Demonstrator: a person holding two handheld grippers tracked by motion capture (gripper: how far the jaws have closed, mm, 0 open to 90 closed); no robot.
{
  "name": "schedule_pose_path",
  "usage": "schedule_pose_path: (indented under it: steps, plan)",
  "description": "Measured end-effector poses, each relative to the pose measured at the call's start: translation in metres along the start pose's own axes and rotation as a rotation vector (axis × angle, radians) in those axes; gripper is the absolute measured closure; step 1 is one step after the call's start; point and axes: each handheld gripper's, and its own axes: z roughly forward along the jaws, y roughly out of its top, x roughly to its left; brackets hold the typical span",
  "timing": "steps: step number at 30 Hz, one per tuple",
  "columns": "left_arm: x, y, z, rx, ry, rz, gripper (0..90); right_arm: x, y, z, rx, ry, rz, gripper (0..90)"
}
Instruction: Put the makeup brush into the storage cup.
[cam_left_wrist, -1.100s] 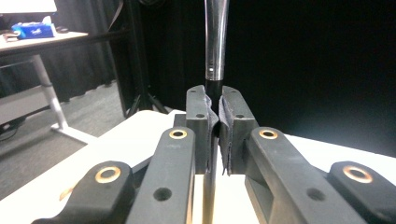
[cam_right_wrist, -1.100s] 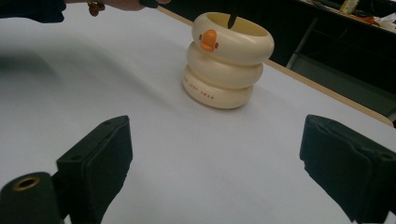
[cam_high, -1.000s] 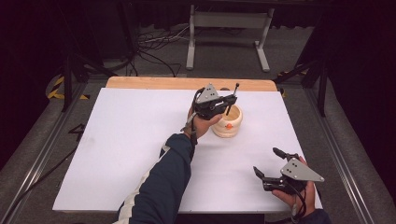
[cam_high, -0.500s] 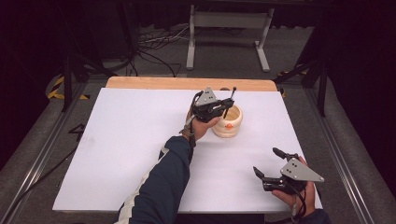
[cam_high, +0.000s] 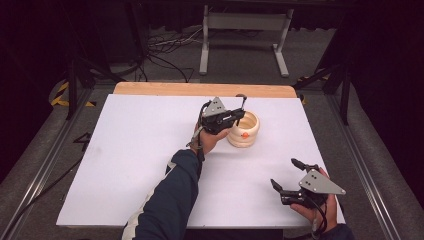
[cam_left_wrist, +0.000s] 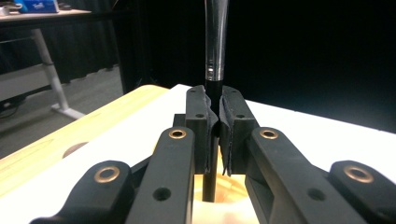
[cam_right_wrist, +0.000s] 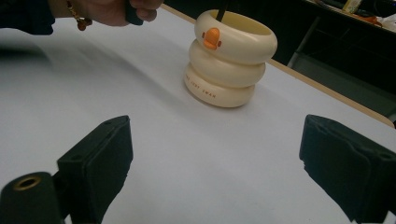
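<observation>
Left gripper view: pen (cam_left_wrist: 215, 56) upright between left gripper (cam_left_wrist: 215, 122) pads.

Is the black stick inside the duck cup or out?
Inside: the black stick reaches down into the duck cup, pinched by the left tongs.

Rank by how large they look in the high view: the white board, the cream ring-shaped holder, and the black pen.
1. The white board, by far the largest.
2. The cream holder, with its orange beak.
3. The black pen, a thin stick partly hidden by the left gripper, which holds it over the holder.
</observation>
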Motion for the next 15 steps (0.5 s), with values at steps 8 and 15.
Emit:
schedule_pose_path:
  steps: [8, 15]
  plan:
    - [-0.0033, 0.0057, -0.0022, 0.005, -0.005, 0.020, 83.1, -0.0010, -0.0001, -0.0006, -0.005, -0.003, 0.007, 10.3]
    - [-0.0045, 0.0060, -0.0034, -0.002, 0.002, 0.015, 80.4, -0.0008, -0.0001, 0.0002, 0.000, 0.000, 0.005, 10.3]
